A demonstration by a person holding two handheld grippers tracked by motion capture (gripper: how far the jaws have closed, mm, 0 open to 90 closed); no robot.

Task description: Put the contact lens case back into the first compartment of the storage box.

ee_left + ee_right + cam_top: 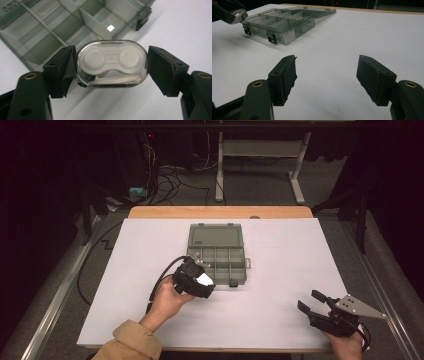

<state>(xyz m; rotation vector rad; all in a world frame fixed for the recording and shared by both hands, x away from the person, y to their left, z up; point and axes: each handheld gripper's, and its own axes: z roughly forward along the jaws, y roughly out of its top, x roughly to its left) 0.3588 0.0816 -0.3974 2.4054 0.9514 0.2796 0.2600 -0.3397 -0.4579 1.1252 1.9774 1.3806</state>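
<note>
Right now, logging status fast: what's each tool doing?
Left tool: shut on the clear contact lens case.
Right tool: open, holding nothing.

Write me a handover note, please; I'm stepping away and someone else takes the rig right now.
Left gripper: shut on the clear oval plastic case with a white twin-cup insert, held above the near edge of the open grey translucent compartment box.
Right gripper: open, empty, low over the white table sheet.
Done: case picked up.
Left: probably set it in a compartment, release.
</note>
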